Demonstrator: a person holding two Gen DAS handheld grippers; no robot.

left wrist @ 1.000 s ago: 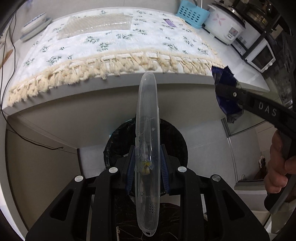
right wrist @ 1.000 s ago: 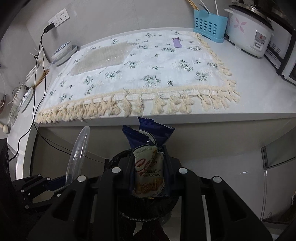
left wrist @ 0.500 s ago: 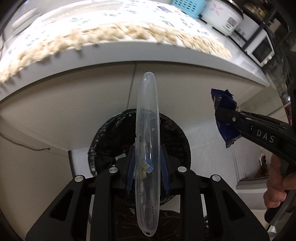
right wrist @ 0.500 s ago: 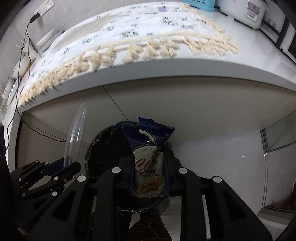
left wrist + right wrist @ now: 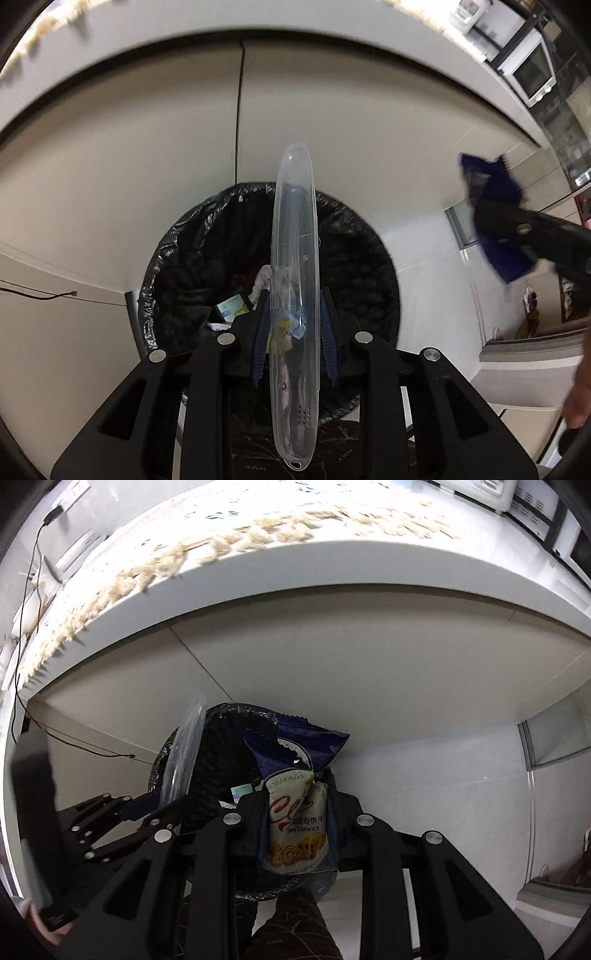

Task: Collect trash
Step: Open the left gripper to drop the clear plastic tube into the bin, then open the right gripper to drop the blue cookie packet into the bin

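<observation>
Left gripper (image 5: 293, 343): matte black linkage arms with triangular cut-outs, round silver screw heads at the pivots, and ribbed blue pads (image 5: 328, 341) on the finger faces. Right gripper (image 5: 297, 830): same black build, same silver screws. Bare skin of the right hand (image 5: 580, 384) shows at the frame edge.

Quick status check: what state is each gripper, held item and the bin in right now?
Left gripper: shut on the clear plastic elongated case.
Right gripper: shut on the torn-open blue cookie wrapper.
Black-lined round trash bin: open, trash already inside.
Both items: above the bin, not released.
</observation>
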